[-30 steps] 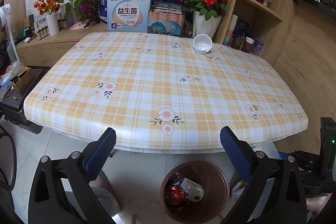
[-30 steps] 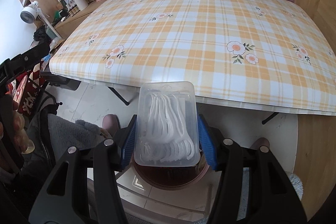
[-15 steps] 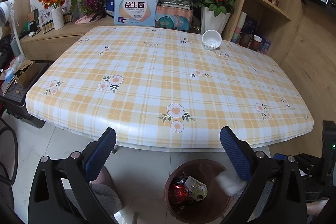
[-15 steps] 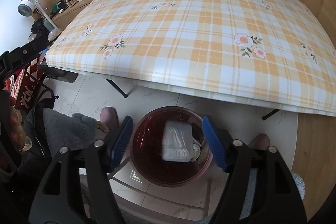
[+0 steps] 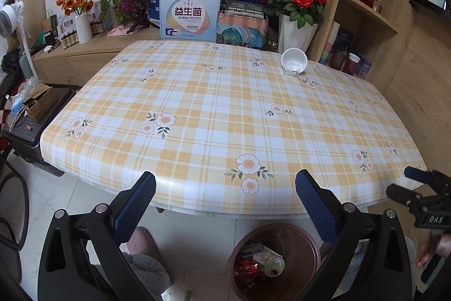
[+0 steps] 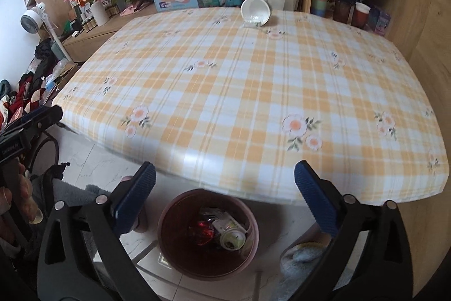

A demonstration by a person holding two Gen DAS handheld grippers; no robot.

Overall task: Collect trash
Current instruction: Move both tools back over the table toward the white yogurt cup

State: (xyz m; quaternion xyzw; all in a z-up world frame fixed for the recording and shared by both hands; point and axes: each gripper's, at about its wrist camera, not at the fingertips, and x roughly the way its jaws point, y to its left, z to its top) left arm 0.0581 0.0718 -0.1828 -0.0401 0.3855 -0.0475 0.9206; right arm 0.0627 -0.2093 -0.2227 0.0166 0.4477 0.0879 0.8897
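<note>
A brown round trash bin [image 5: 274,261] stands on the floor under the near table edge; it also shows in the right wrist view [image 6: 207,233]. Inside lie a can [image 6: 232,237], red wrapper [image 6: 203,232] and other trash. My left gripper [image 5: 225,205] is open and empty above the floor, left of the bin. My right gripper [image 6: 224,193] is open and empty above the bin. A white bowl [image 5: 294,62] lies tipped on a clear small box at the far side of the table; it also shows in the right wrist view [image 6: 255,13].
The table [image 5: 225,109] carries a yellow plaid flowered cloth. Behind it are flower vases [image 5: 296,33], boxes [image 5: 188,16] and wooden shelves [image 5: 366,7]. A fan [image 5: 11,21] and clutter stand at the left. Slippered feet are near the bin.
My right gripper opened and dropped the clear plastic box of floss picks into the bin, then lifted and tilted up toward the table. The left gripper stayed open, rising slightly.
</note>
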